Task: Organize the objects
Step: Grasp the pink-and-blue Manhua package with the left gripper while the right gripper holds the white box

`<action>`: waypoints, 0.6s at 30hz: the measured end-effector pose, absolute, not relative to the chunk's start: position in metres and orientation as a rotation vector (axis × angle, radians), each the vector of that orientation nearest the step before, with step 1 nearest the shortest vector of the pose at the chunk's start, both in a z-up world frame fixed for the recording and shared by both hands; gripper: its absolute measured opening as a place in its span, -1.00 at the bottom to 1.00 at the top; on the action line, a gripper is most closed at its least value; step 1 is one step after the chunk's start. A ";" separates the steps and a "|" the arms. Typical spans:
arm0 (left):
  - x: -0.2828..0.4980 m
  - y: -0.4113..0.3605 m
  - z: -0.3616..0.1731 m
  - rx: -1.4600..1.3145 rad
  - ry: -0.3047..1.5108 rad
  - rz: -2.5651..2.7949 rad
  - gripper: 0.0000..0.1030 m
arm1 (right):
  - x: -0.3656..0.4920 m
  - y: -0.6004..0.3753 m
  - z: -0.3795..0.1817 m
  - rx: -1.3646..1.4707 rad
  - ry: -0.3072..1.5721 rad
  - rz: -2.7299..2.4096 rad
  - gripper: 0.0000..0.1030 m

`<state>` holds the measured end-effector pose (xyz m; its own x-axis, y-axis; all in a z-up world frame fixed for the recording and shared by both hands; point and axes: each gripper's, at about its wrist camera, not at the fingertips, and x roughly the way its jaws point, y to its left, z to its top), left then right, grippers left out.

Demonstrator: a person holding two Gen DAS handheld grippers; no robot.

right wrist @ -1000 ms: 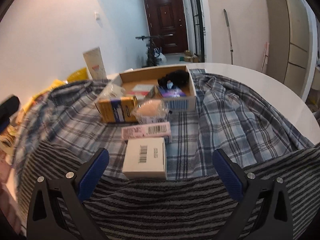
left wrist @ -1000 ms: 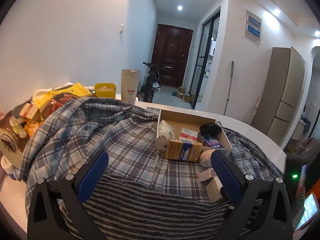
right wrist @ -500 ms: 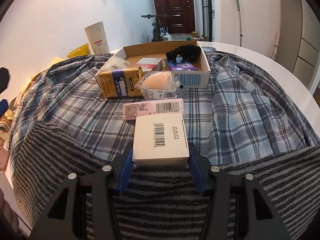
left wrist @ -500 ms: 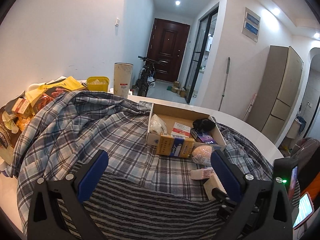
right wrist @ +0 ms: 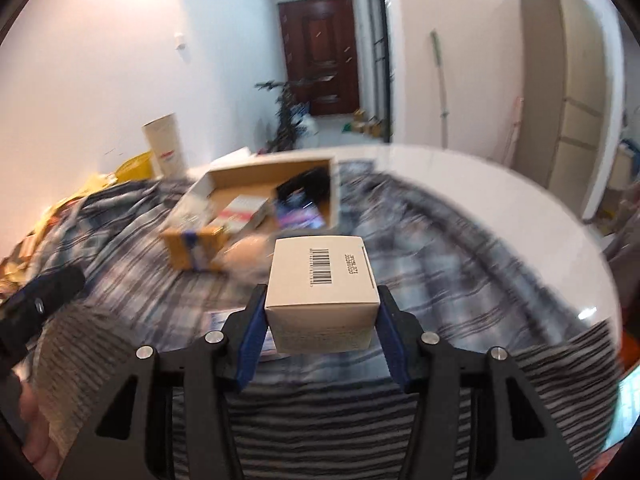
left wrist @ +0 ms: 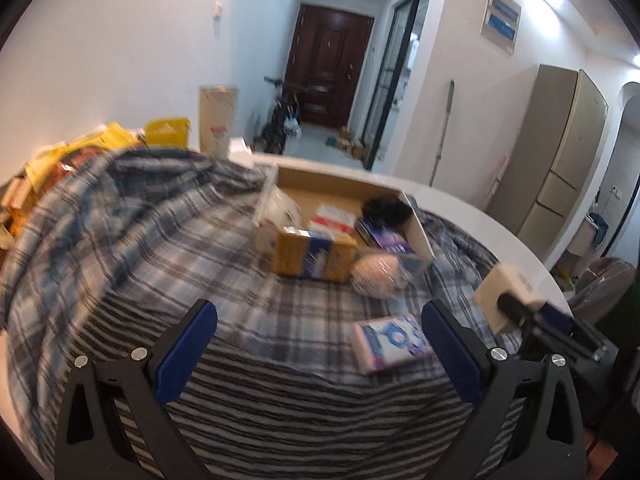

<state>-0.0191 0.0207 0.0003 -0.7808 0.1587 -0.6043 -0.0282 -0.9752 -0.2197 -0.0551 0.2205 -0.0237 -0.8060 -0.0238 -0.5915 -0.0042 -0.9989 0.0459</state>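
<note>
My right gripper [right wrist: 322, 312] is shut on a white box with a barcode [right wrist: 324, 280] and holds it above the cloth; the box also shows in the left wrist view [left wrist: 506, 292]. An open cardboard box [left wrist: 344, 184] [right wrist: 272, 172] holding several small items sits on the plaid cloth [left wrist: 140, 232]. In front of it lie a yellow-and-blue carton [left wrist: 314, 256] [right wrist: 196, 246], a round wrapped item [left wrist: 376, 274] and a pink-and-blue packet [left wrist: 392, 340]. My left gripper [left wrist: 320, 340] is open and empty above the striped cloth [left wrist: 300, 400].
A tall paper cylinder [left wrist: 218, 116] and a yellow tub [left wrist: 168, 130] stand at the back left beside yellow packets [left wrist: 80, 148]. The white round table edge [right wrist: 500, 184] curves right. A cabinet [left wrist: 560, 152] stands at the right.
My right gripper closed on the white box and lifted it off the cloth. The pink-and-blue packet has turned over on the cloth. Both views have shifted and are blurred by motion.
</note>
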 end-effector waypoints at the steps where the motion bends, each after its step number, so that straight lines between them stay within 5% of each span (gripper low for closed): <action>1: -0.022 0.026 -0.003 -1.025 -0.315 2.841 1.00 | -0.055 0.225 -0.022 0.966 -0.064 -2.991 -0.02; 18: -0.072 0.101 -0.060 -1.365 -0.442 2.752 1.00 | -0.061 0.293 -0.030 1.014 -0.170 -3.066 -0.02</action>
